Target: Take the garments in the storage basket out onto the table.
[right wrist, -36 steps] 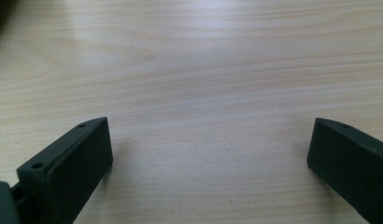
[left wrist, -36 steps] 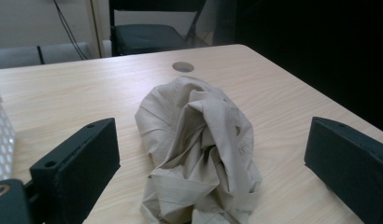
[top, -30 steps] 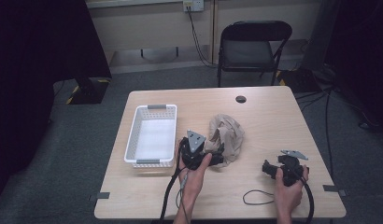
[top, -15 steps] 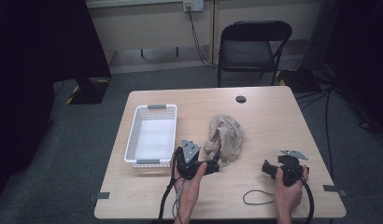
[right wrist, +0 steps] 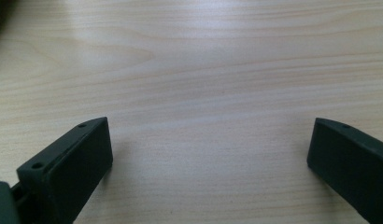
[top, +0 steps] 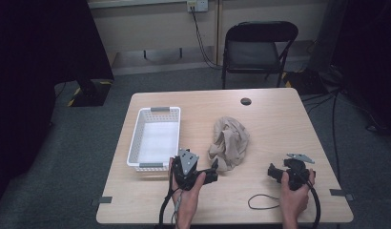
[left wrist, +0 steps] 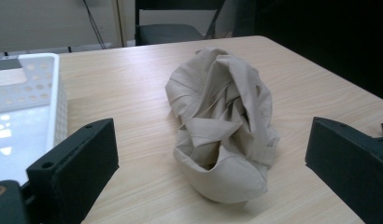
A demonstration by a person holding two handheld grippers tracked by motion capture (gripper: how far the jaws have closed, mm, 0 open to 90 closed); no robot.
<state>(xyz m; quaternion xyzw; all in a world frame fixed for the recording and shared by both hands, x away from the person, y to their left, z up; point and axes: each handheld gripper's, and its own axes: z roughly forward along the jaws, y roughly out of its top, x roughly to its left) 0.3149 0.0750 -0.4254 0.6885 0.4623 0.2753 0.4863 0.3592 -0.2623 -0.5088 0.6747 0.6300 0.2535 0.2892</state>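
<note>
A crumpled beige cloth point(top: 228, 142) point(left wrist: 221, 134) lies in a heap at the middle of the wooden table point(top: 279, 124). My left gripper point(top: 212, 174) point(left wrist: 212, 168) sits at the cloth's near end, open, its black jaws wide apart with the cloth just ahead between them. My right gripper point(top: 273, 172) point(right wrist: 210, 163) rests on the table to the right of the cloth, open, with bare wood between its jaws. A white perforated basket point(top: 156, 137) point(left wrist: 26, 100) stands empty to the left of the cloth.
A black folding chair point(top: 258, 45) stands behind the table. A dark round cap point(top: 245, 101) lies near the far edge. A loop of black cable point(top: 262, 201) lies on the front of the table. Bare wood stretches to the right of the cloth.
My left gripper has drawn back toward the front edge and away from the cloth, which it had been touching. The right gripper has stayed put.
</note>
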